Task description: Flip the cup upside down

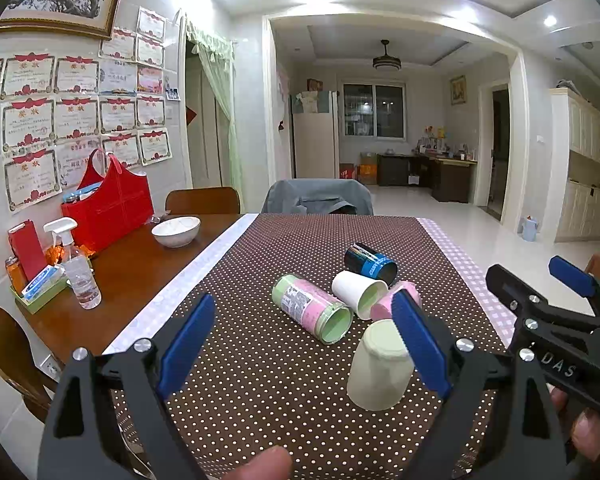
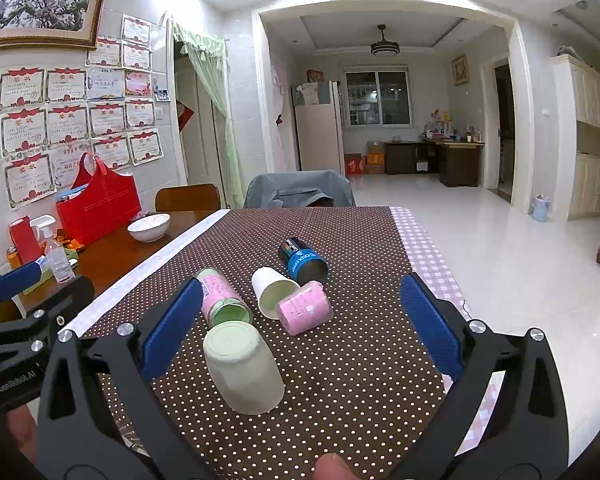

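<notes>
A pale green cup (image 1: 380, 368) (image 2: 242, 366) stands upside down on the dotted brown tablecloth (image 1: 268, 380) (image 2: 340, 380). Behind it several cups lie on their sides: a tall pink and green one (image 1: 312, 306) (image 2: 224, 300), a white one (image 1: 358, 292) (image 2: 274, 290), a small pink one (image 1: 384, 304) (image 2: 304, 308) and a dark blue one (image 1: 370, 264) (image 2: 302, 260). My left gripper (image 1: 304, 344) is open and empty, its right finger in front of the upturned cup. My right gripper (image 2: 300, 332) is open and empty above the upturned cup; it also shows in the left wrist view (image 1: 540, 284).
A white bowl (image 1: 176, 231) (image 2: 149, 227), a red bag (image 1: 108, 204) (image 2: 98, 208) and a spray bottle (image 1: 76, 264) (image 2: 56, 248) stand on the wooden table at the left. A chair with a grey jacket (image 1: 318, 196) (image 2: 300, 189) stands at the far edge.
</notes>
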`<state>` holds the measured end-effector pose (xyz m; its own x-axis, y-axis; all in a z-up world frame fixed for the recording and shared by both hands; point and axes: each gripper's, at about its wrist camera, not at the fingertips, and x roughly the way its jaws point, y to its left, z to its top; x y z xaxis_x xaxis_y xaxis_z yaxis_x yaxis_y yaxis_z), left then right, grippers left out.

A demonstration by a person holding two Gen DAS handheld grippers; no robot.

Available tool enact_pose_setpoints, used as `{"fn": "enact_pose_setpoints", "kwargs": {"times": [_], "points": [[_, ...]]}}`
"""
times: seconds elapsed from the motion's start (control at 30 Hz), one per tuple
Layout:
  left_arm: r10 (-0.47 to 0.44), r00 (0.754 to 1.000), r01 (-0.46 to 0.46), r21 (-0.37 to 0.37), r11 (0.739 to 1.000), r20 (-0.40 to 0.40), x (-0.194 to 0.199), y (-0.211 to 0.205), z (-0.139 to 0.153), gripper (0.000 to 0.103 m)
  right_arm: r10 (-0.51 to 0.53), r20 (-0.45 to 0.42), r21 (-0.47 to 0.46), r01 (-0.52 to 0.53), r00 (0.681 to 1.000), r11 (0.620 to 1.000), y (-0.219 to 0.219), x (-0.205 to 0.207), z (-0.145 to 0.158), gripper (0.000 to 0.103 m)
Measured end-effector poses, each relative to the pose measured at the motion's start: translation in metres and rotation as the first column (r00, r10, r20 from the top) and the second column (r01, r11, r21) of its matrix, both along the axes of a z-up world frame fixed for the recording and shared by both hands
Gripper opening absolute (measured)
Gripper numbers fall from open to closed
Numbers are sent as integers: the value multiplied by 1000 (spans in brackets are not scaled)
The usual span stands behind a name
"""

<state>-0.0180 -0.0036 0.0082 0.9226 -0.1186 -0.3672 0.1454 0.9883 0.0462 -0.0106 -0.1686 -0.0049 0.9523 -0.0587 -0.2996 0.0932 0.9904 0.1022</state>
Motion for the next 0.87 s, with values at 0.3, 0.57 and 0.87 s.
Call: {"fn": "enact_pose_setpoints", "kwargs": {"times": [0.3,0.57,0.87], "points": [[10,1000,-10,-3,1000,4,0,2,2,88,6,-1,6,-6,1000,1000,2,1,0,97],[14,999,-13,-8,1000,39,-5,5,3,88,8,-6,13,-8,1000,1000,2,1,0,97],[19,1000,-19,4,1000,8,2,5,0,88,8,-6,17,-8,1000,1000,1,0,-1,97]]}}
